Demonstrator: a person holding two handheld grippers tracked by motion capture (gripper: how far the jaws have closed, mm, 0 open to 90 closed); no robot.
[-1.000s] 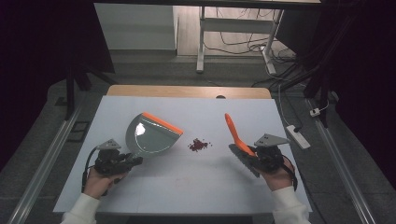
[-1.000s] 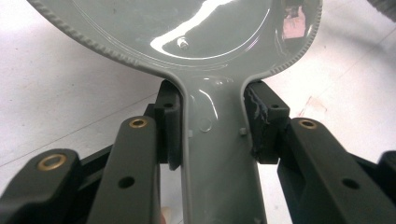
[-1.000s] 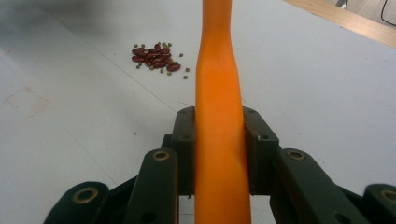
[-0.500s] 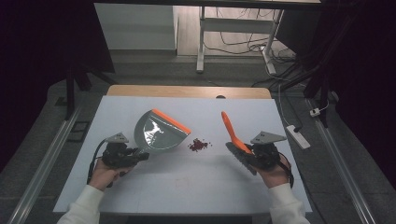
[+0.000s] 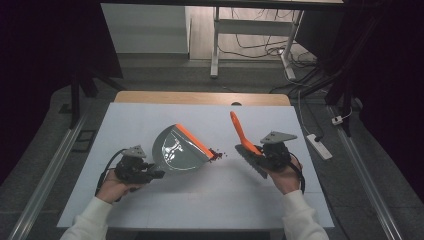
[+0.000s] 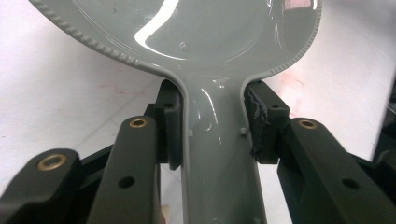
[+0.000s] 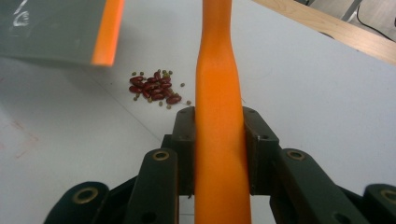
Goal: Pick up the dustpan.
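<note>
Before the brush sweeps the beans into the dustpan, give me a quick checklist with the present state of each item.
1. Left gripper clamped on the dustpan handle: ok.
2. Right gripper clamped on the brush handle: ok.
3. Dustpan's orange lip beside the beans: ok.
4. Lip flat on the table: cannot tell.
5. Brush on the far side of the beans from the dustpan: ok.
6. Bristles touching the table: cannot tell.

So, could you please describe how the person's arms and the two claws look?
Both forearms wear white long sleeves. The left claw and the right claw are black, each topped by a grey three-cornered plate and trailing a black cable. Up close, the black jaws are angular linkages with brass-coloured pivot bushings and small screw holes.
</note>
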